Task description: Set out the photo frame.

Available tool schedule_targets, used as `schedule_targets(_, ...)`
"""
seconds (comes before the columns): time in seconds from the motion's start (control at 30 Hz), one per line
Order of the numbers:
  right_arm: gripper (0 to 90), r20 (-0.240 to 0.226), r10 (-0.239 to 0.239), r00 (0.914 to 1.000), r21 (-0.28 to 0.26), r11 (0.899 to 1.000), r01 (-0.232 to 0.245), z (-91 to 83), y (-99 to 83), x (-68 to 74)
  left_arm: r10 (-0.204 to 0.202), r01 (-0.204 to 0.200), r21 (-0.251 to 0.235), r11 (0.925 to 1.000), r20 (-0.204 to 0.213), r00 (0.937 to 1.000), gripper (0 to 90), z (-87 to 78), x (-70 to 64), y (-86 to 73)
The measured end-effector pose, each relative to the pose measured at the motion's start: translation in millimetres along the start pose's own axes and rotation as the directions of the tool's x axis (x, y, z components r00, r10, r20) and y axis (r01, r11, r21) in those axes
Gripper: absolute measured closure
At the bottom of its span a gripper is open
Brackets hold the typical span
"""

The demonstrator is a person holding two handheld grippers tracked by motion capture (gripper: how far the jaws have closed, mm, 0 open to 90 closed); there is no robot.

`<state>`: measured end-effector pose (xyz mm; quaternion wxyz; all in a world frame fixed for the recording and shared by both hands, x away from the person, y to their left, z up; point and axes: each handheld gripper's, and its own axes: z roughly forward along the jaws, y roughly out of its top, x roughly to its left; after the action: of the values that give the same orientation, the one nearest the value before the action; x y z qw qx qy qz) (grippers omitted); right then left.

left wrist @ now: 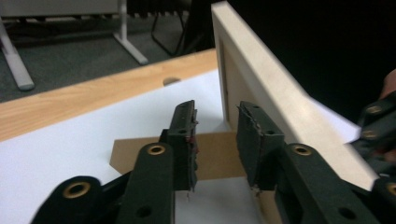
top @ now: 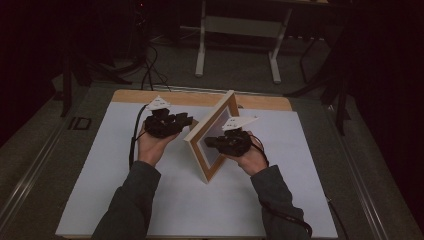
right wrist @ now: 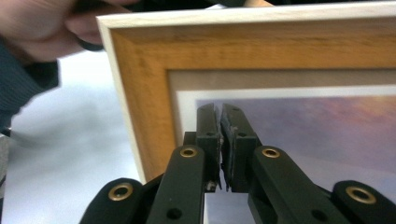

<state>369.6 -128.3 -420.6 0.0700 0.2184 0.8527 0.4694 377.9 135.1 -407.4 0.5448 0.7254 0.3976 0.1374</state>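
Standing a wooden picture frame (top: 214, 136) upright near the middle of the white table sheet (top: 100, 165).

My left gripper (left wrist: 215, 140) is spread around the brown easel stand (left wrist: 140, 154) behind it (unfolded, not yet settled); my right gripper (right wrist: 219, 140), pressed together, braces the glass. No containers here.

Picture frame (right wrist: 140, 93) cut off at right and bottom edges of right gripper view; print too blurred to read. Brown stand flap (left wrist: 212, 154) partly hidden behind left gripper (left wrist: 216, 144) jaws; contact can't be told. Frame's far face hidden in high view. Right gripper (top: 209, 142) tips hidden against frame there.
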Motion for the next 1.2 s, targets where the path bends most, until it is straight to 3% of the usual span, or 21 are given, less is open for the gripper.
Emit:
schedule_targets(0.2, 82.2, 0.026, 0.015, 0.9996, -0.004, 1.000, -0.015, -9.6, -6.8, -8.1, -0.010, 0.010, -0.054, 0.9985, -0.001, 0.9999, 58.9, -22.3, -12.1, -0.1)
schedule_targets(0.33, 80.6, 0.040, 0.032, 0.9987, -0.004, 0.999, -0.032, -14.6, -12.4, -13.0, 0.020, -0.020, -0.044, 0.9988, -0.009, 0.9998, 50.9, -29.9, -22.7, -3.9)
schedule_targets(0.43, 79.7, 0.046, 0.038, 0.9982, -0.002, 0.999, -0.038, -16.3, -14.6, -14.9, 0.014, -0.015, -0.051, 0.9986, -0.003, 0.9999, 45.9, -32.9, -27.2, -6.7)
schedule_targets(0.47, 78.5, 0.053, 0.040, 0.9978, -0.002, 0.999, -0.040, -18.1, -16.3, -17.0, -0.003, 0.004, -0.063, 0.9980, 0.022, 0.9997, 43.1, -35.9, -30.9, -9.4)
schedule_targets(0.57, 77.9, 0.061, 0.048, 0.9970, -0.010, 0.999, -0.047, -20.4, -17.5, -19.2, -0.015, 0.016, -0.054, 0.9984, 0.022, 0.9997, 36.3, -35.8, -39.3, -15.1)
schedule_targets(0.73, 77.5, 0.072, 0.050, 0.9962, -0.010, 0.999, -0.049, -22.7, -19.2, -21.4, -0.022, 0.020, -0.034, 0.9992, -0.038, 0.9990, 31.4, -28.2, -52.8, -28.2)
schedule_targets(0.87, 77.3, 0.079, 0.053, 0.9954, -0.009, 0.999, -0.053, -25.2, -20.9, -23.9, -0.024, 0.024, -0.009, 0.9997, -0.052, 0.9983, 35.9, -18.6, -60.2, -39.3)
schedule_targets(1.07, 77.3, 0.088, 0.064, 0.9940, -0.014, 0.998, -0.063, -29.1, -22.9, -27.6, -0.054, 0.058, 0.046, 0.9973, -0.081, 0.9952, 55.1, -8.4, -66.6, -52.2)
schedule_targets(1.2, 76.9, 0.105, 0.075, 0.9916, -0.027, 0.997, -0.072, -33.2, -24.6, -32.3, -0.060, 0.062, 0.055, 0.9965, -0.046, 0.9971, 66.0, -10.2, -64.5, -51.7)
